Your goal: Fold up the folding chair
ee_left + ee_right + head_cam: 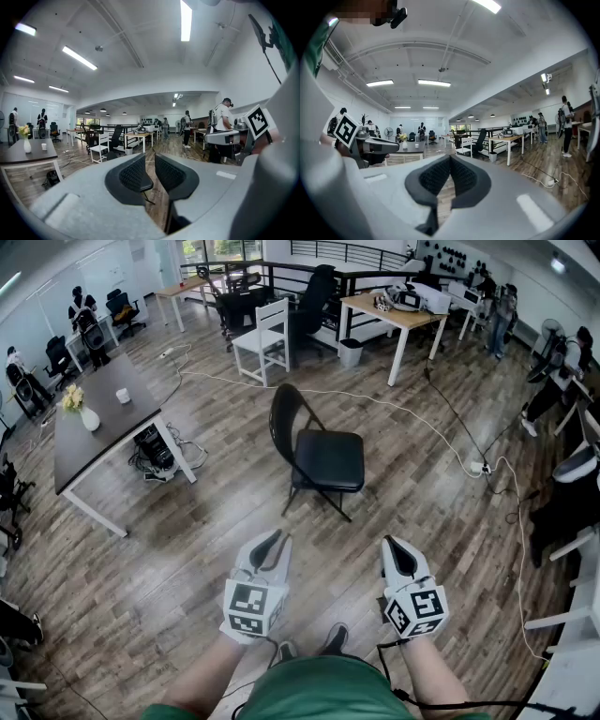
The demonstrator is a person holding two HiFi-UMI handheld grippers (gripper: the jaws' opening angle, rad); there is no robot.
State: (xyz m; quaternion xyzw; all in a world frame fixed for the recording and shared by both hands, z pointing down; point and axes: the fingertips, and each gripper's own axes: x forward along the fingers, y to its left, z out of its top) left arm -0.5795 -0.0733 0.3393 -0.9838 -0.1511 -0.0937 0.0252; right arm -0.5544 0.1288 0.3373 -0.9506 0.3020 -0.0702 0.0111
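Note:
A black folding chair (319, 454) stands unfolded on the wood floor in the middle of the head view, its backrest toward the left. My left gripper (270, 540) and right gripper (395, 547) hover side by side in front of the chair, well short of it, touching nothing. In the left gripper view the left gripper (150, 161) is shut with only a thin slit between its pads; a dark sliver of the chair (144, 184) shows through the slit. The right gripper (450, 161) has its pads pressed together and holds nothing.
A dark table (98, 427) with a vase and a cup stands at the left. A white chair (264, 338), a bin (351, 352) and a wooden desk (398, 315) lie beyond the folding chair. Cables (403, 413) run across the floor at the right. People stand along the room's edges.

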